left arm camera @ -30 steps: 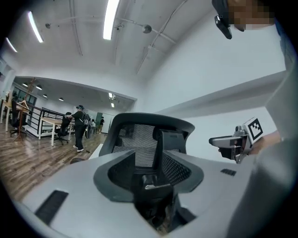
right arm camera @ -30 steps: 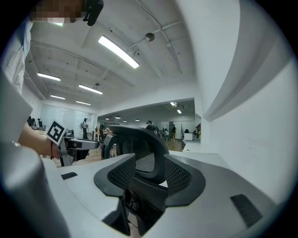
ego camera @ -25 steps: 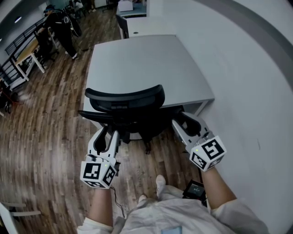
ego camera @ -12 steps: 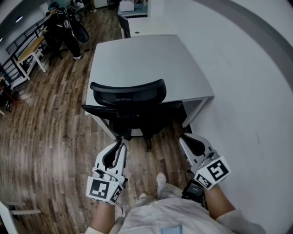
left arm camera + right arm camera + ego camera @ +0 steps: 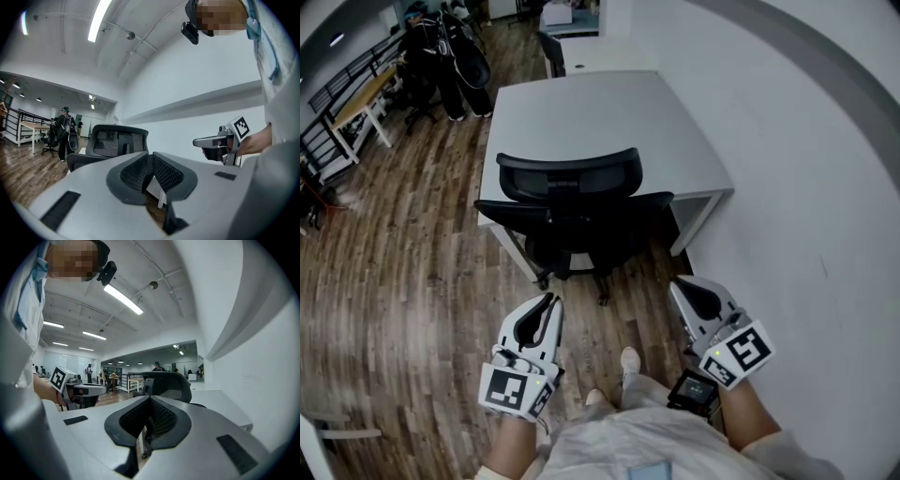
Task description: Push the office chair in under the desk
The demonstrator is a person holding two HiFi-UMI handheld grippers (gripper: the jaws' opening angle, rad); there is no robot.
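Note:
The black mesh-backed office chair [image 5: 567, 202] stands at the near edge of the grey desk [image 5: 581, 112], its seat partly under the top and its backrest at the desk's edge. Both grippers hang apart from it, near my body above the wood floor. My left gripper [image 5: 546, 302] is below the chair's left side; its jaws are closing, tips almost together, with nothing between them. My right gripper [image 5: 682, 286] sits near the desk's right leg, shut and empty. The chair's back [image 5: 117, 143] shows ahead in the left gripper view and again [image 5: 166, 383] in the right gripper view.
A white wall [image 5: 797, 187] runs along the right of the desk. A second desk and chair [image 5: 572, 49] stand behind it. A person in dark clothes [image 5: 441, 56] stands at the far left by other tables [image 5: 356, 103]. My shoe [image 5: 628, 366] is between the grippers.
Both grippers have let go of the chair's armrests, drawn back toward me and closed their jaws. The chair now sits a little farther in at the desk.

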